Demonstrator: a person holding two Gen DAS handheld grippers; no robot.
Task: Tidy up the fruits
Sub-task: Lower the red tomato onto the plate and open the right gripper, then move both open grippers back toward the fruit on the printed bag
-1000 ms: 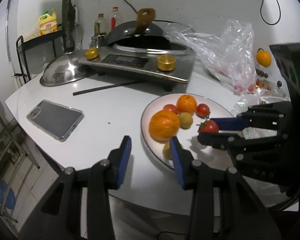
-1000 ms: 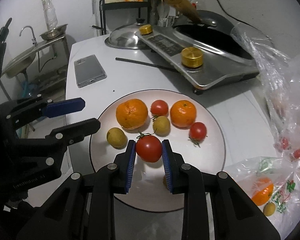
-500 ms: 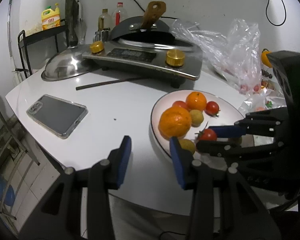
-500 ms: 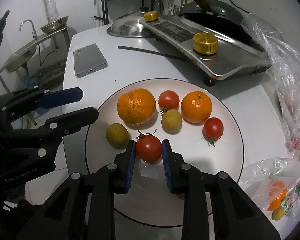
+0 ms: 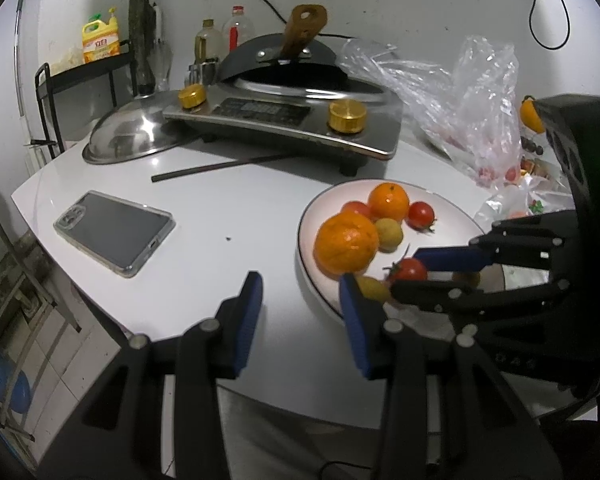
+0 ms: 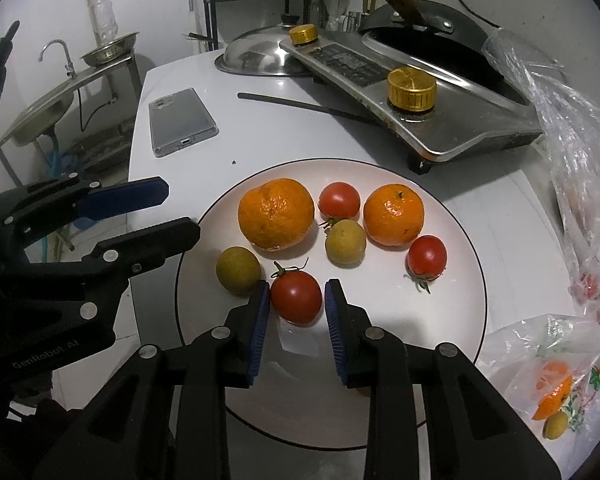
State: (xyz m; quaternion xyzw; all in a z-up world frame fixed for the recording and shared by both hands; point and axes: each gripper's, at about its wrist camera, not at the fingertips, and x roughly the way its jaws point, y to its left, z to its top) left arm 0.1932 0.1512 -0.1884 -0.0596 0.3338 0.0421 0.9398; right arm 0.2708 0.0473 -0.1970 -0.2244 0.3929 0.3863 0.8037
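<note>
Straddling a stemmed red tomato [image 6: 296,297] low in the middle of the right wrist view, the right gripper [image 6: 294,312] has its jaws opening: narrow gaps show between the blue pads [image 6: 260,322] and the fruit on both sides, so the tomato rests on the white plate [image 6: 452,312] rather than being squeezed. Just left of it lies a yellow-green round fruit [image 6: 238,270]. Above these, toward the centre of the frame, a large wrinkled orange [image 6: 276,213] sits with a second tomato [image 6: 339,201] to its right, then a smaller orange [image 6: 393,215], with another yellow-green fruit [image 6: 345,241] below the pair and a third tomato [image 6: 427,258] further right. The left gripper [image 6: 172,212] hovers at the left edge of that view, jaws apart and empty, its lower finger reaching the plate's rim.

In the left wrist view the left gripper [image 5: 300,312] shows the same spread fingers over the white table [image 5: 228,208], nothing between them. A phone [image 5: 114,232] lies at centre left, a dark stick [image 5: 220,166] above it, and a steel cooker [image 5: 288,120] with gold knobs and a metal lid [image 5: 128,136] across the upper middle. Clear plastic bags [image 5: 472,92] crowd the upper right.
</note>
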